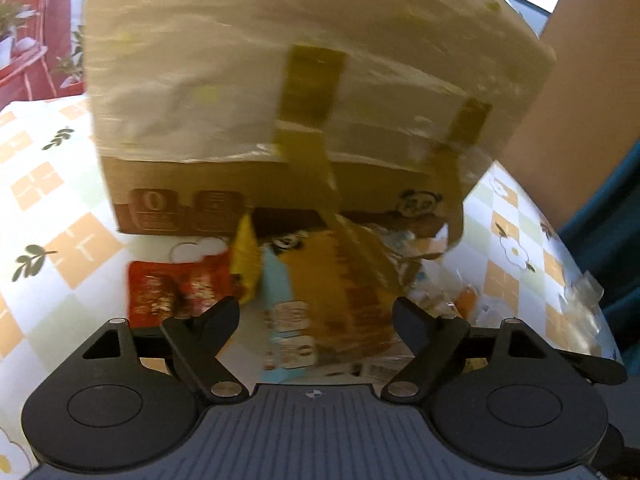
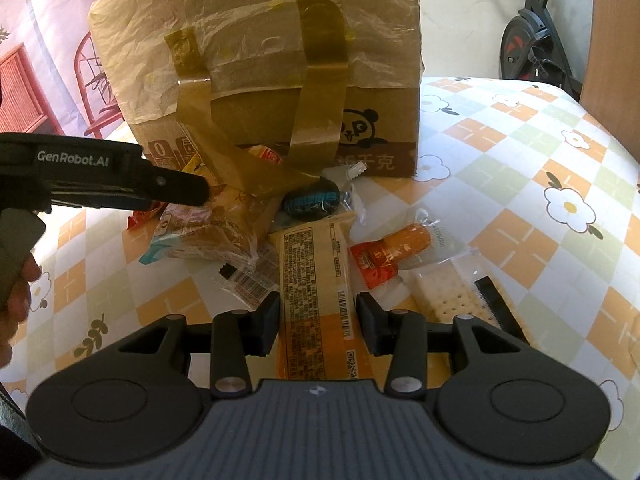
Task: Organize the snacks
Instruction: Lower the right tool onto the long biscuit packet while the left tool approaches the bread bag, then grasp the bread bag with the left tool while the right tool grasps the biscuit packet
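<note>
The cardboard box (image 2: 276, 80) stood at the far side of the table (image 2: 520, 152), its taped flap hanging over a pile of snacks (image 2: 248, 216) spread from its front edge toward the cameras. The right hand-held gripper (image 2: 318, 320) was nearly closed, its pads at both long edges of a yellow snack packet (image 2: 316, 280) lying in front of the box, with crackers (image 2: 444, 300) just beside it. The left hand-held gripper (image 1: 316, 316) stood wide apart and empty over the pile before the box; bare checked cloth lay open on either side.
</note>
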### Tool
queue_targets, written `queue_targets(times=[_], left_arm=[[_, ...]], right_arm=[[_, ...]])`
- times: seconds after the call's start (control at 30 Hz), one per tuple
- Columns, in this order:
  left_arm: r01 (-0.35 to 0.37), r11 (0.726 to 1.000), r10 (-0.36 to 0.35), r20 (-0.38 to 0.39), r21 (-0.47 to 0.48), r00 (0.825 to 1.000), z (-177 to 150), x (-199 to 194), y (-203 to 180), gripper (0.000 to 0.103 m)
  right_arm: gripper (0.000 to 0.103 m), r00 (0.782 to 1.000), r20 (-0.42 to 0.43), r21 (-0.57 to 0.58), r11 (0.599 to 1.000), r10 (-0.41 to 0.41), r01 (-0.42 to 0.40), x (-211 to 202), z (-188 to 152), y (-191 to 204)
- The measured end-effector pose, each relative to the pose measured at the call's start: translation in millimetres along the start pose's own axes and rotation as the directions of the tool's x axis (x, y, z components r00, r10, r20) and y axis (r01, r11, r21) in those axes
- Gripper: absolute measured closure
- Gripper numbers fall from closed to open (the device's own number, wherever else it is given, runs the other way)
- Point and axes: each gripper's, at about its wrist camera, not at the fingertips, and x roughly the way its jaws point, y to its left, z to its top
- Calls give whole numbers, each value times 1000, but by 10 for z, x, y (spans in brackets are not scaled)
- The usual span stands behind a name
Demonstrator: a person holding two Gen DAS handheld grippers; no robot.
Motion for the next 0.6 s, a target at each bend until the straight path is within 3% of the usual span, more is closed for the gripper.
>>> queue_targets(times=[0.1, 0.37, 0.47, 0.6], left_arm=[[-11, 1000, 11, -18, -3, 1000, 14, 122, -91, 12], [-26, 999, 27, -50, 18, 998, -72, 355, -252, 12], [-4, 1000, 4, -43, -11, 999, -82, 388, -208, 18], [-24, 999, 26, -49, 33, 998, -109, 283, -198, 24]], right_arm=[[59, 1000, 1, 3, 1000, 1, -1, -12, -11, -5], [59, 1000, 3, 6, 1000, 4, -4, -16, -10, -17], [59, 1000, 3, 6, 1000, 5, -5, -20, -10, -13], [59, 1000, 2, 10, 1000, 4, -4, -29, -9, -14]])
